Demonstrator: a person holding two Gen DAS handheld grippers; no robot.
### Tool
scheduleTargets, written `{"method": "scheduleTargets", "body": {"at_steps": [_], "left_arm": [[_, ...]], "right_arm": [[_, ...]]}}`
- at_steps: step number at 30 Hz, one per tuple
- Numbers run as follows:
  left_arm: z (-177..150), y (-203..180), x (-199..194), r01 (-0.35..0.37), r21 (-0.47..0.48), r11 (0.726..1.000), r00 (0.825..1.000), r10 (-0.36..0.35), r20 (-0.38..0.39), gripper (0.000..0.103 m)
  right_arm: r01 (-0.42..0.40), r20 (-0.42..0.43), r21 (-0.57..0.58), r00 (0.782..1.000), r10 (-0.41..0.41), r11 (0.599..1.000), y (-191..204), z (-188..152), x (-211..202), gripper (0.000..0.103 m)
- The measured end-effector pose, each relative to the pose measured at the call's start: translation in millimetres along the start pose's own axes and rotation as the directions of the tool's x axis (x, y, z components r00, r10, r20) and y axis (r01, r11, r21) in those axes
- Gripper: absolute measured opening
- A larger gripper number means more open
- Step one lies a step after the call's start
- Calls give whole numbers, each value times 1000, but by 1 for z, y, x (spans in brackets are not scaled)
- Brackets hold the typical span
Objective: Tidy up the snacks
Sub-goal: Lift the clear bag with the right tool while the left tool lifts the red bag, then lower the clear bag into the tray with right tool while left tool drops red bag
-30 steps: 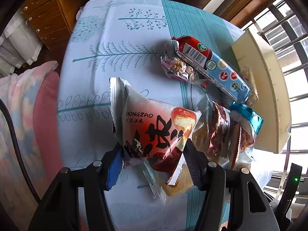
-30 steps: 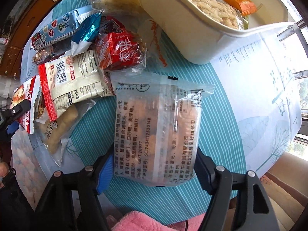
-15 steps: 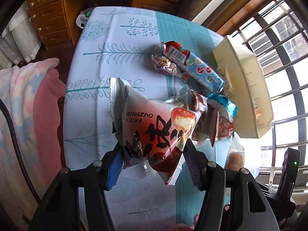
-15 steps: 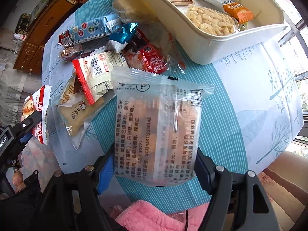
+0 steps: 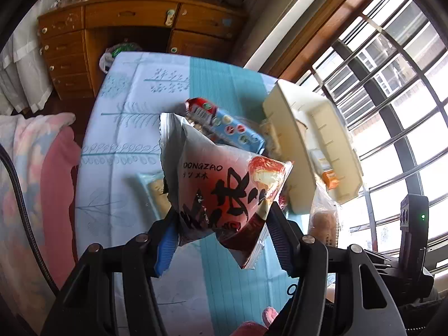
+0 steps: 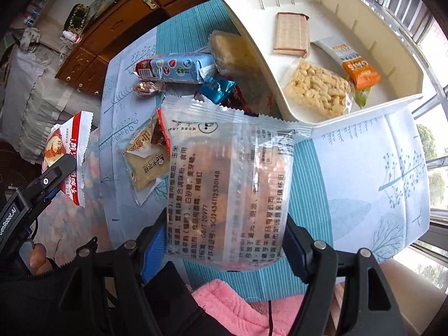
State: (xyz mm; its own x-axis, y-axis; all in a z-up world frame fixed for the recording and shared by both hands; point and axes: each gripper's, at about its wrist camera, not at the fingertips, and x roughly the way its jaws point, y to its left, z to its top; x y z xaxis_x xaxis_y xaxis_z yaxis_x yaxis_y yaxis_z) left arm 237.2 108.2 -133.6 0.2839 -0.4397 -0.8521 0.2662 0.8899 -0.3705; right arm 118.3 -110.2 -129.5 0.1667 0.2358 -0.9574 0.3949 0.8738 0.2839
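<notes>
both grippers (image 5: pixel 221 224) (image 6: pixel 224 240) pinch snack packets (image 5: pixel 224 187) (image 6: pixel 226 190) clear above the table (image 6: pixel 350 196).

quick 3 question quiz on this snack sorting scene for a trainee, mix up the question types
1. True or false: the left tool grips a red and white snack packet.
2. What does the right tool hold? A) a clear packet with printed text B) the blue biscuit pack C) nothing
3. Fill in: the puffed rice bar lies inside the cream ____.

Key
1. True. Both pads press its lower sides and it hangs clear of the tablecloth.
2. A. The biscuit pack lies on the table beside the tray.
3. Tray. A wafer packet and an orange and white oat bar lie in it too.
</notes>
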Motion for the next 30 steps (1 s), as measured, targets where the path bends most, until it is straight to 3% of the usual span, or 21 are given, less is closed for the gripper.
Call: {"method": "scheduleTargets", "body": {"at_steps": [14, 30], "left_arm": [[1, -99, 0, 28, 82, 996, 992, -38, 124, 58], [9, -208, 42, 41, 150, 988, 981, -68, 184, 60]], "right_arm": [[-30, 165, -102, 985, 47, 994, -44, 27, -62, 73], [59, 401, -179, 916, 18, 982, -116, 61, -116, 73]]}}
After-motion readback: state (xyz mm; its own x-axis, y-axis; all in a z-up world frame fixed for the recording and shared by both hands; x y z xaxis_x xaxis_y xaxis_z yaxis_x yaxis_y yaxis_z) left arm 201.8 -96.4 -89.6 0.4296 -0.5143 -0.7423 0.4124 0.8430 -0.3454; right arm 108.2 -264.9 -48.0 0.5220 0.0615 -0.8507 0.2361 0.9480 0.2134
